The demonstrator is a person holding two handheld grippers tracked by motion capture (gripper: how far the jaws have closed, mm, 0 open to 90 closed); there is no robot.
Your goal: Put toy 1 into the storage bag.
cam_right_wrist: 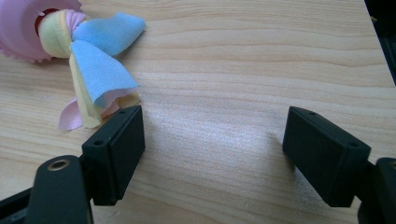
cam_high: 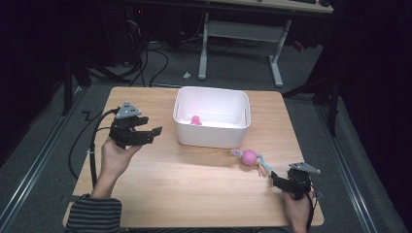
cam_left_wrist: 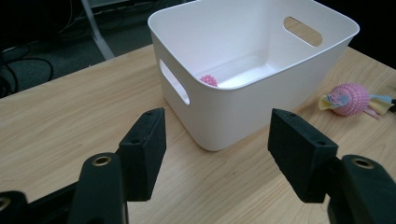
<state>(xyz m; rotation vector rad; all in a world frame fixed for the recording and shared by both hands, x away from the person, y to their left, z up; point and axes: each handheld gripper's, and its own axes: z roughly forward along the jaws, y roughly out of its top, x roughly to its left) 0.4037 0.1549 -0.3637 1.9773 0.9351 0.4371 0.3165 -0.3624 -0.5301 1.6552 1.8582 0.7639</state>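
Wooden table held a white bin. Left gripper hung open beside it, empty. Right gripper lay open, just beside the pink ball and its cloth tails.

Smooth white plastic bin, matt pale wood table, pink nubbed ball with cloth strips.

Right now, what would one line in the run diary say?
left gripper: open, empty, facing white bin | small pink spiky toy: inside bin | right gripper: open, empty, beside pink ball toy with cloth tails on table
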